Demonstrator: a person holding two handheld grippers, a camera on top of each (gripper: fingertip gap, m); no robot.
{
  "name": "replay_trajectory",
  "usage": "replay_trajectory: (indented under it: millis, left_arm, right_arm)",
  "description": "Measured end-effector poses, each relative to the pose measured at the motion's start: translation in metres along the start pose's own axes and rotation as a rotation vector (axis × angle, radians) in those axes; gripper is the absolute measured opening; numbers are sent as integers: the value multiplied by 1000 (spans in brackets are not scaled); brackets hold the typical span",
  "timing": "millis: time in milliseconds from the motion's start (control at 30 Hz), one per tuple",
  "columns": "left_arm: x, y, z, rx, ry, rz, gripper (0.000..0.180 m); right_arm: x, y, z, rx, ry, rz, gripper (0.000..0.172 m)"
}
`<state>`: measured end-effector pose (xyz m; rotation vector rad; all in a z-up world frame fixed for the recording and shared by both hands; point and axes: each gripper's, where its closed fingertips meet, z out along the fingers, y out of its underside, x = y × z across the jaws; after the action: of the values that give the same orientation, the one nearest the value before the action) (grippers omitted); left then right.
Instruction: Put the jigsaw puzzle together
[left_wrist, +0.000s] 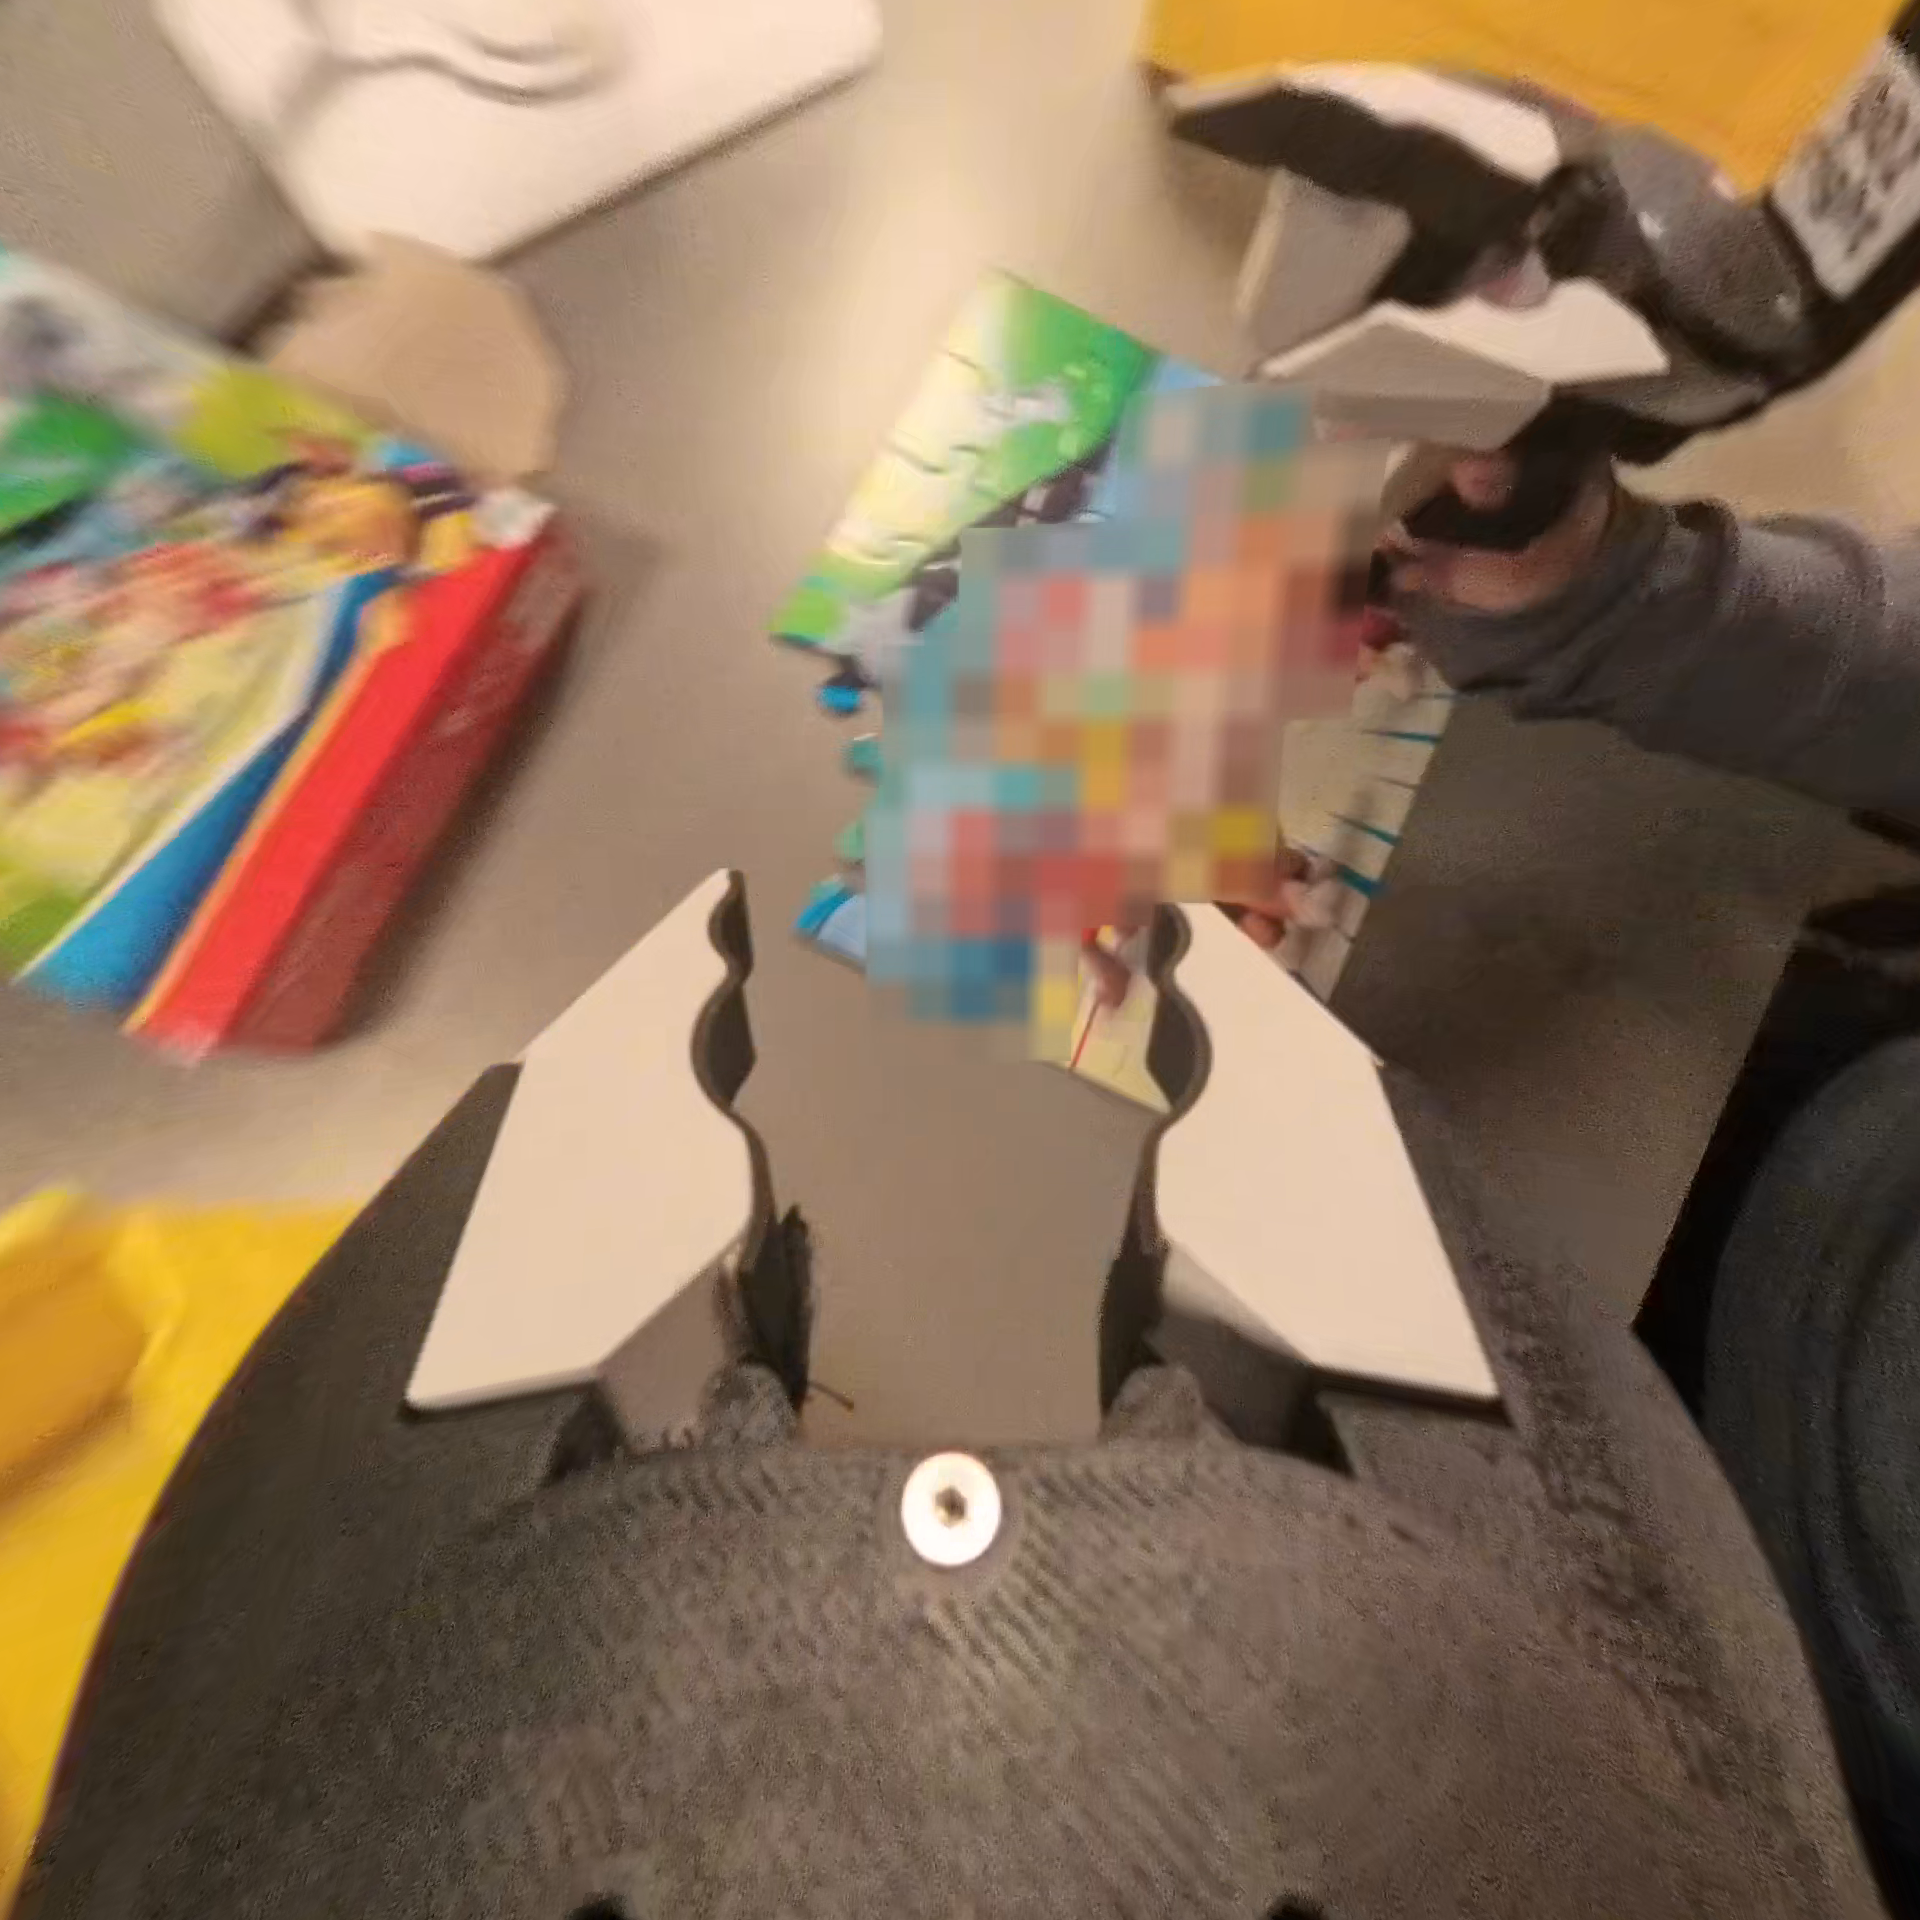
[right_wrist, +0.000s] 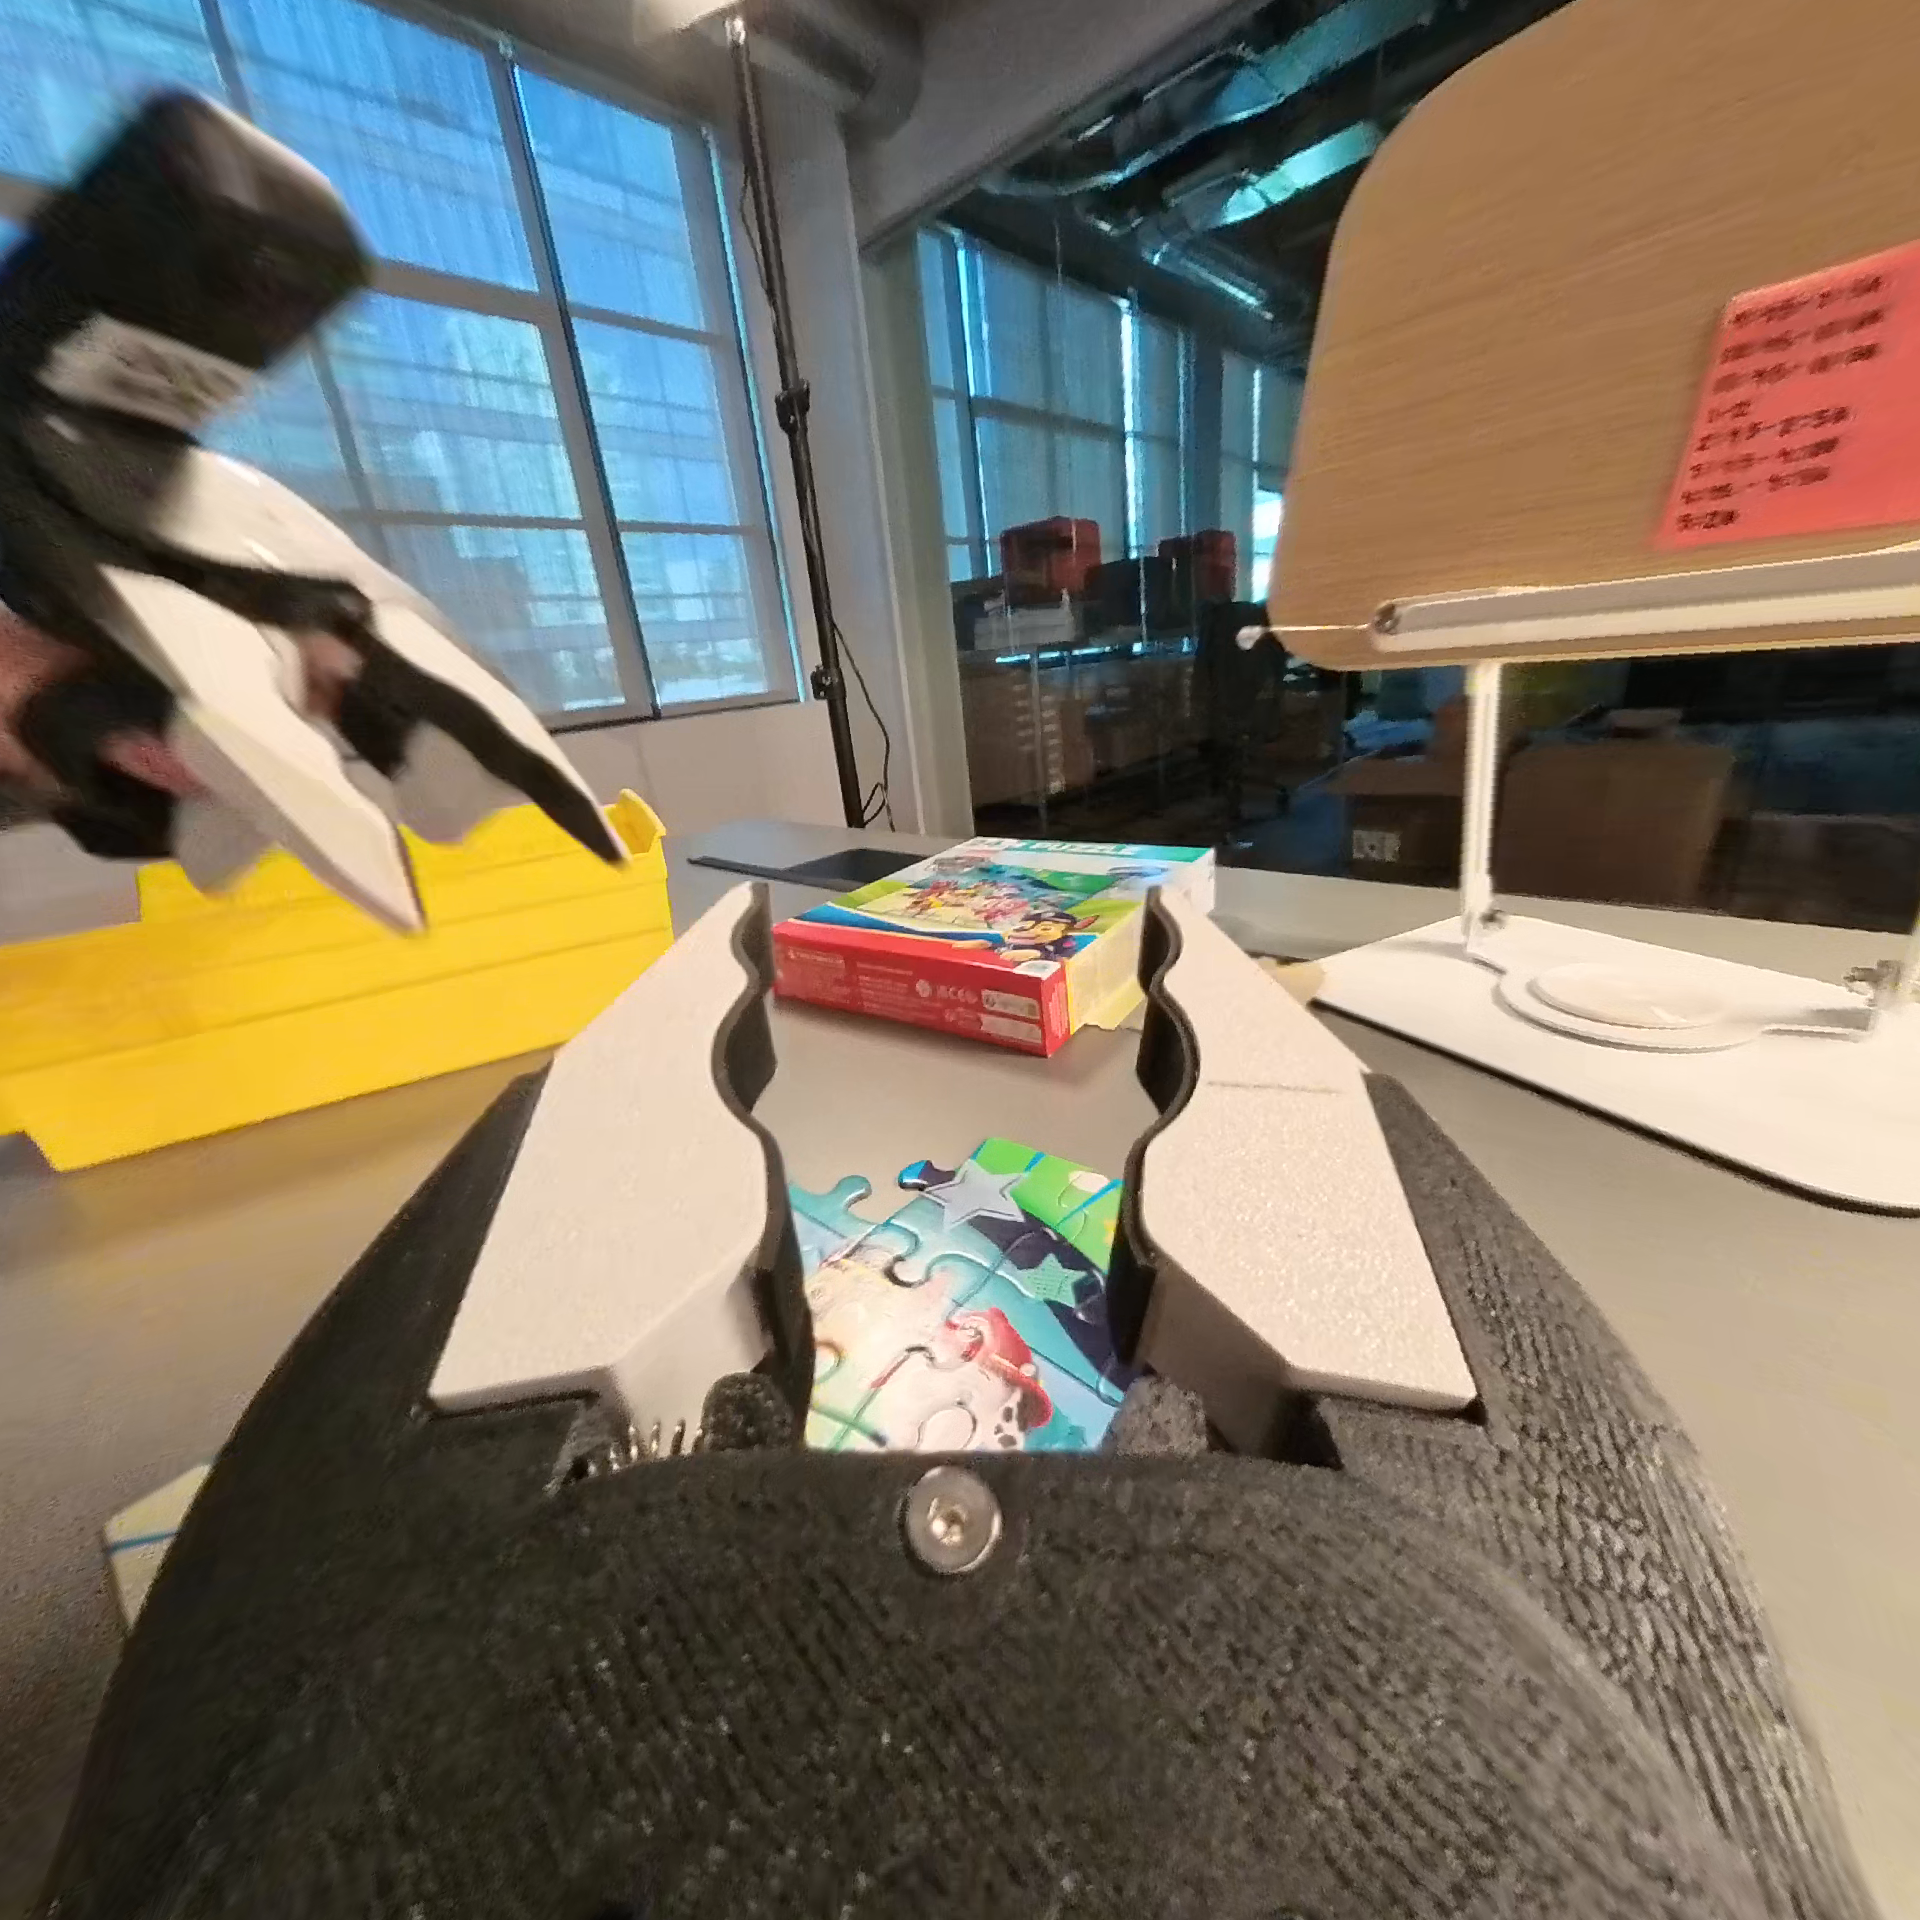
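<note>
Puzzle box (right_wrist: 966, 951) closed; yellow bin (right_wrist: 343, 997)

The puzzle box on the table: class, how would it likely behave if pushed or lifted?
The puzzle box lies flat on the smooth table, so it would probably slide, not tip. It looks like thin cardboard, likely light and easily dented. One end flap appears open, so tilting might spill its contents.

The right hand-held gripper (right_wrist: 956, 997) has a rough, grainy black plastic body, matt pale grey fingers (right_wrist: 644, 1174) and a shiny metal screw (right_wrist: 951, 1522). The table (right_wrist: 260, 1247) is smooth and matt grey. At 12 o'clock lies a glossy printed cardboard box (right_wrist: 966, 956); at 9 o'clock a smooth yellow plastic bin (right_wrist: 332, 987); at 2 o'clock a wood-grain board (right_wrist: 1538, 312) carries a matt red paper note (right_wrist: 1797, 405)
</note>
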<state>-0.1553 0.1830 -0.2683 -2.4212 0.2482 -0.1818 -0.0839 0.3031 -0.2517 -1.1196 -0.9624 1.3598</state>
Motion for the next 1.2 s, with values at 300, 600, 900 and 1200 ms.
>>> replay_trajectory:
  millis: [300, 600, 900, 1200]
  left_arm:
    - [3, -30, 141, -188, 267, 149, 99]
    - [-16, -21, 163, -420, 331, 105, 99]
    - [-16, -24, 156, -485, 457, -42, 84]
    - [-16, -34, 149, -415, 588, -211, 89]
  right_arm:
    - [18, -9, -9, 71, 45, 106, 69]
    - [26, -10, -10, 89, 60, 151, 70]
    - [27, -8, -9, 83, 59, 165, 70]
    - [28, -7, -8, 81, 60, 167, 70]
